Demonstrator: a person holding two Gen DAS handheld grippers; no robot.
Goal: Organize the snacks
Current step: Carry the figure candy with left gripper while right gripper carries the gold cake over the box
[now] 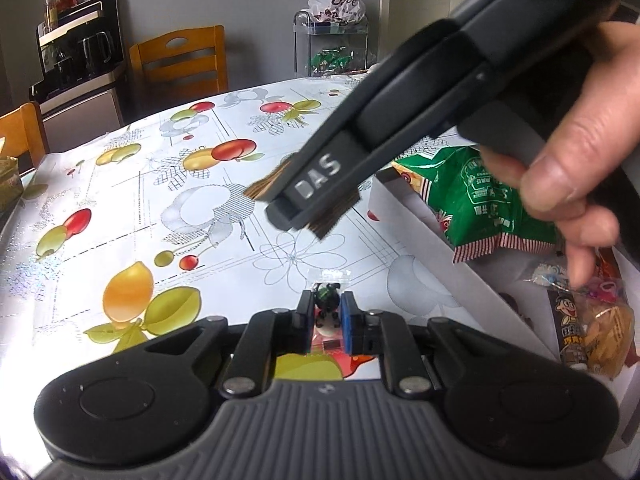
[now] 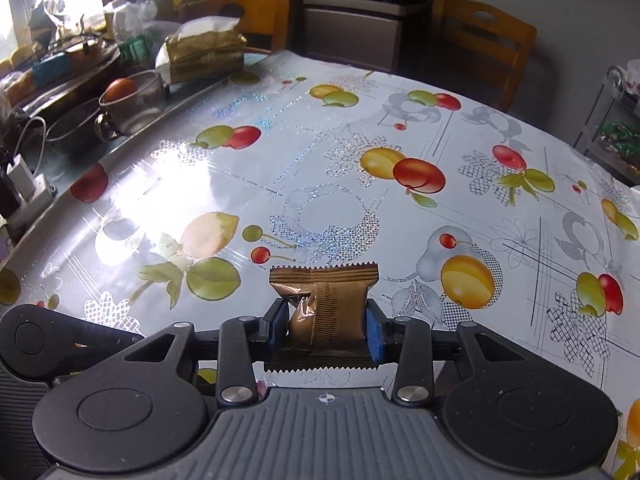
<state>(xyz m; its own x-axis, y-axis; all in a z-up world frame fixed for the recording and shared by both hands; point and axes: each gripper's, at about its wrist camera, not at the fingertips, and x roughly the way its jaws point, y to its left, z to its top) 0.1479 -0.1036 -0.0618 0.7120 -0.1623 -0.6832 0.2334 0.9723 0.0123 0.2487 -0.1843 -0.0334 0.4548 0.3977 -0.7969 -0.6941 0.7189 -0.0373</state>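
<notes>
My left gripper [image 1: 327, 312] is shut on a small clear-wrapped candy [image 1: 327, 300] with a black, green and red print, held just above the fruit-patterned tablecloth [image 1: 160, 208]. My right gripper [image 2: 327, 320] is shut on a brown foil snack packet [image 2: 326, 304], its blue pads pressing both sides. In the left wrist view the right gripper [image 1: 296, 208] crosses the upper right, held by a hand [image 1: 580, 152], with the brown packet's edges showing at its tip. A white box [image 1: 440, 248] at the right holds a green snack bag [image 1: 476, 200] and several small wrapped snacks [image 1: 592, 320].
Wooden chairs [image 1: 180, 60] stand at the table's far side. A coffee machine [image 1: 76, 52] sits on a cabinet behind. A wire rack [image 1: 332, 44] holds bags. In the right wrist view a glass cup [image 2: 132, 102], a tissue pack [image 2: 204, 54] and clutter line the table's left edge.
</notes>
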